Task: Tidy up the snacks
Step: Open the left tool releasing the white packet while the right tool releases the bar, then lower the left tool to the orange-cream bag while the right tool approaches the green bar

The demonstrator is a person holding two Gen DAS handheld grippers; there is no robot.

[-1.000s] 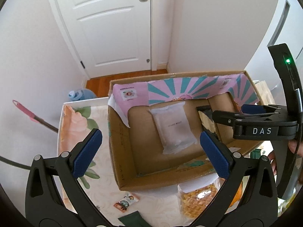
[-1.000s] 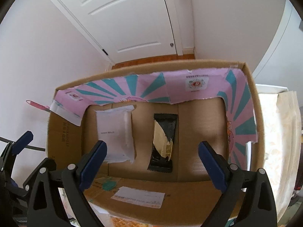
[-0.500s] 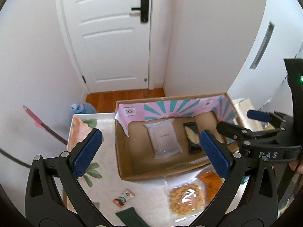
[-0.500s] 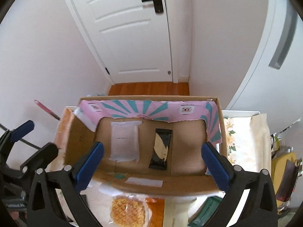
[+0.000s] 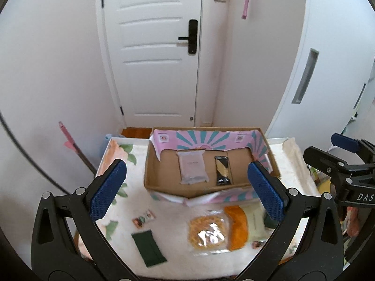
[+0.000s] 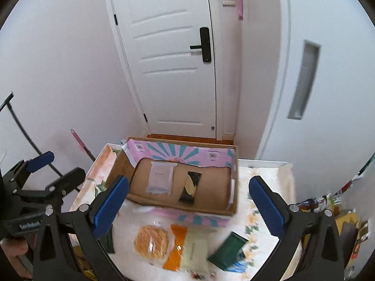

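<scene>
An open cardboard box (image 5: 150,164) (image 6: 232,208) with pink and teal flaps stands at the table's far side. Inside lie a white packet (image 5: 192,167) (image 6: 160,179) and a black packet (image 5: 222,171) (image 6: 190,187). In front on the table lie a waffle bag (image 5: 207,231) (image 6: 151,236), an orange packet (image 5: 238,227) (image 6: 177,248), a pale green packet (image 5: 254,222) (image 6: 195,250), dark green packets (image 5: 148,248) (image 6: 227,249) and a small colourful packet (image 5: 143,219). My left gripper (image 5: 186,190) and right gripper (image 6: 187,205) are both open, empty and high above the table.
The table (image 5: 121,159) has a floral cloth. A white door (image 5: 152,70) and walls stand behind. A pink-handled tool (image 5: 72,144) leans at the left. Clutter (image 6: 346,222) lies right of the table.
Both grippers have pulled back and risen away from the box. The box looks smaller and the loose snacks in front of it have come into view.
</scene>
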